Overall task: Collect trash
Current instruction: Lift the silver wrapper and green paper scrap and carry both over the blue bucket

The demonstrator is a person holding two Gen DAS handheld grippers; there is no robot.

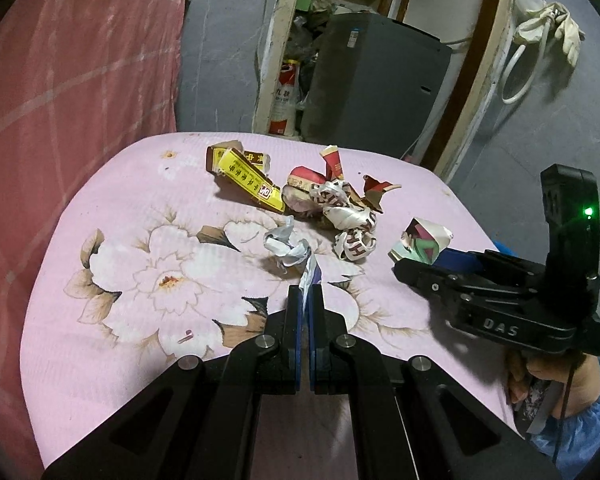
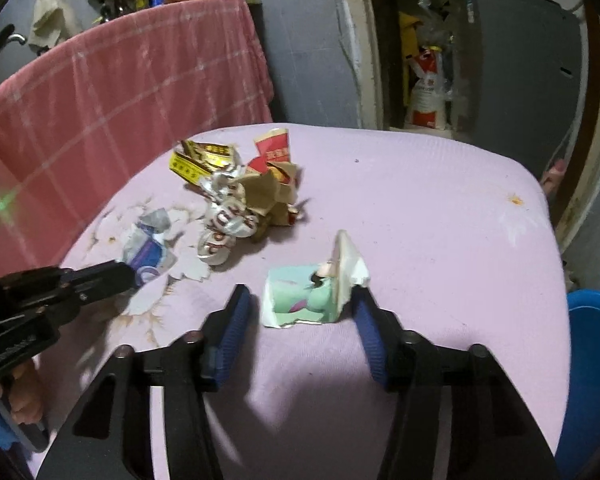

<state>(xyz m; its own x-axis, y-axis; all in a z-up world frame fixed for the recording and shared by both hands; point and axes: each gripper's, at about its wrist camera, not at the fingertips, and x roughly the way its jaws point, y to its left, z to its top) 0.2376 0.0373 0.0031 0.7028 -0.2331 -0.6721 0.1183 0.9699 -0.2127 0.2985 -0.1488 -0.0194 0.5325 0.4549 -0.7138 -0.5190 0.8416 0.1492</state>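
The left gripper (image 1: 305, 300) is clenched on a crumpled white-blue wrapper (image 1: 288, 246) lying on the pink flowered cloth (image 1: 120, 208). Right of it, the right gripper (image 2: 300, 316) stands released around a torn mint-green carton (image 2: 300, 294), its right pad touching the carton's flap. A blue bin (image 2: 592, 360) shows at the far right, contents hidden.

Bare pink cloth is lying open across the right half of the worktop (image 2: 440, 208), while a heap of crumpled wrappers (image 2: 240, 196) is crowding the far left and a blue bin (image 2: 592, 360) is standing at the near right edge.
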